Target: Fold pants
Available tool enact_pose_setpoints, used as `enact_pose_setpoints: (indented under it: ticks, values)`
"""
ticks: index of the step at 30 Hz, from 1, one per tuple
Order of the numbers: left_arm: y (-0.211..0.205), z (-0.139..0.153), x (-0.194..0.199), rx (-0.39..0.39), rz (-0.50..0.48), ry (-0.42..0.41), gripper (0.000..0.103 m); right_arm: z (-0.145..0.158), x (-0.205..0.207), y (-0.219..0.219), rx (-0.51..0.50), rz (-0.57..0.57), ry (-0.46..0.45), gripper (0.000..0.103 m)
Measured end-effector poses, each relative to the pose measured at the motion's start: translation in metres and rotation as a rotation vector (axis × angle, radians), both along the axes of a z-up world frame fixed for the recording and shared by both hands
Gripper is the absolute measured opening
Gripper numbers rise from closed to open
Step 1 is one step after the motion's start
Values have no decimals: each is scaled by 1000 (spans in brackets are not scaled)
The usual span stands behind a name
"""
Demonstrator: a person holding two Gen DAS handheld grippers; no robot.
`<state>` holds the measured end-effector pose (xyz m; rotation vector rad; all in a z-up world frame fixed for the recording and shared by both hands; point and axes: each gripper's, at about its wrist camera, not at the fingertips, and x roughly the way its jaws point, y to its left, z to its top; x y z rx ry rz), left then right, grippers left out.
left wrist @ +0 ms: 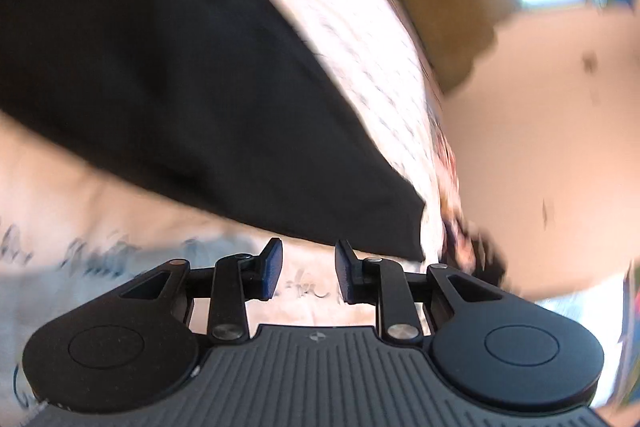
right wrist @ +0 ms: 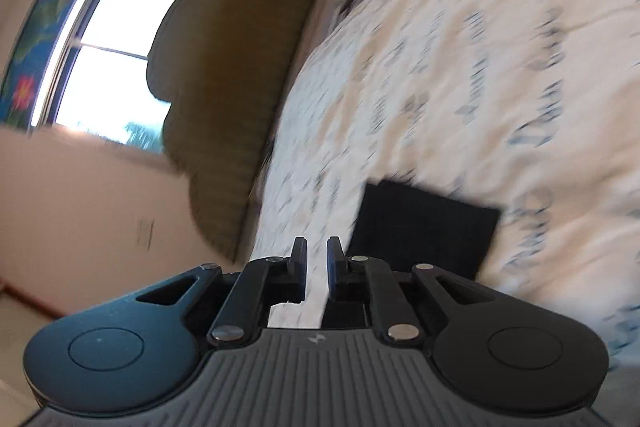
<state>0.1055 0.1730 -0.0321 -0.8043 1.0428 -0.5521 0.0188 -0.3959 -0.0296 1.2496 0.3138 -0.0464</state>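
Left gripper (left wrist: 308, 269): jaws apart, nothing between them. Right gripper (right wrist: 317, 269): jaws slightly parted, empty. Black pants (left wrist: 168, 75) lie on the patterned white bedspread (right wrist: 460, 87) as a flat, smooth dark slab with straight edges, just beyond both grippers. Olive headboard (right wrist: 228, 79) stands behind

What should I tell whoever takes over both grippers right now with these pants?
Left gripper: open, nothing between its fingers.
Right gripper: narrow gap, open, empty.
Black pants lie on the patterned bedspread, beyond the left fingers; in the right wrist view a squared dark end shows beside the right fingers.
Done: pants look at least partly folded and released.
Left: check the fold once the views are less blurred; regrasp and finish if needed.
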Motion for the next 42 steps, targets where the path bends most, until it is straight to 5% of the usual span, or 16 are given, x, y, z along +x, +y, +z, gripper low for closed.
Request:
enact_pose_setpoints:
  ticks: [4,9,12,17,20,23,26,31,37,42]
  values:
    - [-22,24,17,252,26,-293,45,-3,66,50,-62,249,65,44]
    - [-36,-9,39,483,68,-317,47,-26,114,55,-179,295,198,40]
    - [-30,-20,25,487,73,-373,49,-43,116,27,-81,241,212,17]
    - [-24,-24,8,498,82,-408,50,-35,121,18,-113,253,240,16]
    - [-22,-12,2,553,114,-428,51,-11,105,20,-171,186,211,20]
    - [-20,-5,-14,618,130,-501,68,2,86,30,-171,271,111,24]
    - [-16,-10,-13,656,122,-485,73,-7,82,37,-234,318,192,59]
    - [1,4,-16,649,176,-510,73,-9,66,29,-214,208,210,61]
    - [81,28,-18,681,444,-441,77,22,84,125,-314,502,85,62]
    - [184,31,-48,500,832,-248,77,12,91,189,-242,691,40,63]
